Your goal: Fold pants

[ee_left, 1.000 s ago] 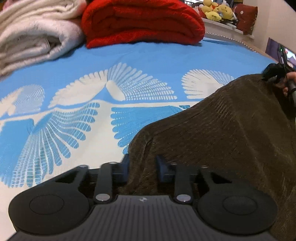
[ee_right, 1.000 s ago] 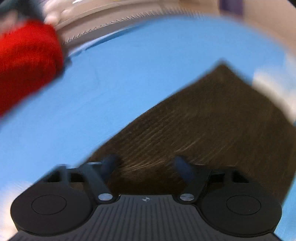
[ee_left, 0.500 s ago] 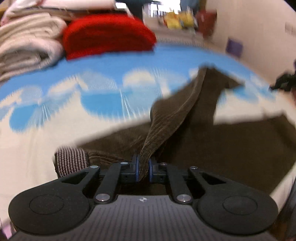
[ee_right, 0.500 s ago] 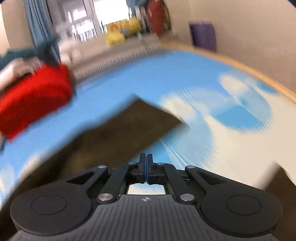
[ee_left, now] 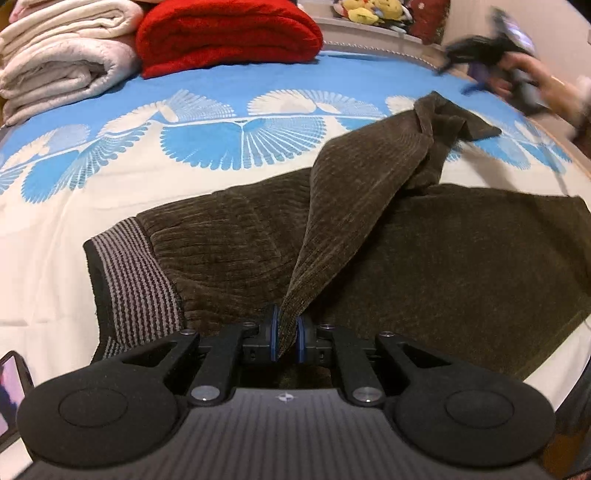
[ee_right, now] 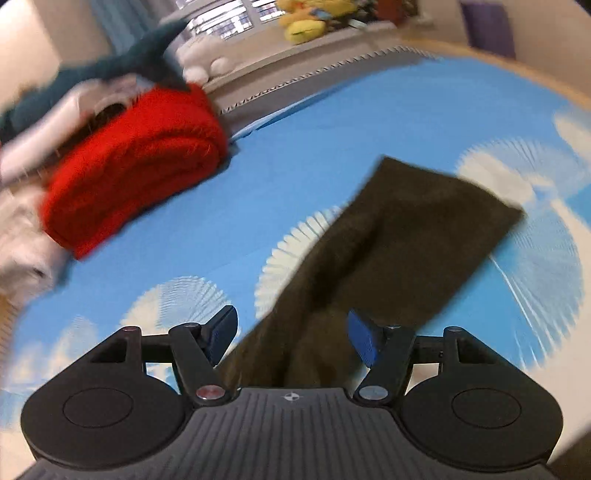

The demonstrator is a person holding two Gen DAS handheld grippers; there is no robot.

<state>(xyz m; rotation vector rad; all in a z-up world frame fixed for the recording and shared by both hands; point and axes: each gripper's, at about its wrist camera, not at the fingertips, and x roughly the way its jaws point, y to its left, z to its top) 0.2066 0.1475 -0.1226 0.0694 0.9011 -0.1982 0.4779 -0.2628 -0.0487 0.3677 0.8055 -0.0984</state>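
Dark brown corduroy pants (ee_left: 424, 266) lie crosswise; the left gripper (ee_left: 287, 338) pinches one leg, stretched away toward the right gripper (ee_right: 291, 338), spread wide, empty.

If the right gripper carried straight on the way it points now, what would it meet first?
Most likely the brown pants: the right gripper is open, with the fabric running forward between its fingers. Motion blur makes depth uncertain.

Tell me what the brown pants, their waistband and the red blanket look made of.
Pants: likely corduroy or chenille, matte, showing fine parallel ribs. Waistband: apparently stretchy rib knit, striped dark and pale. Red blanket: probably plush fleece, with a fuzzy, thick-folded surface.
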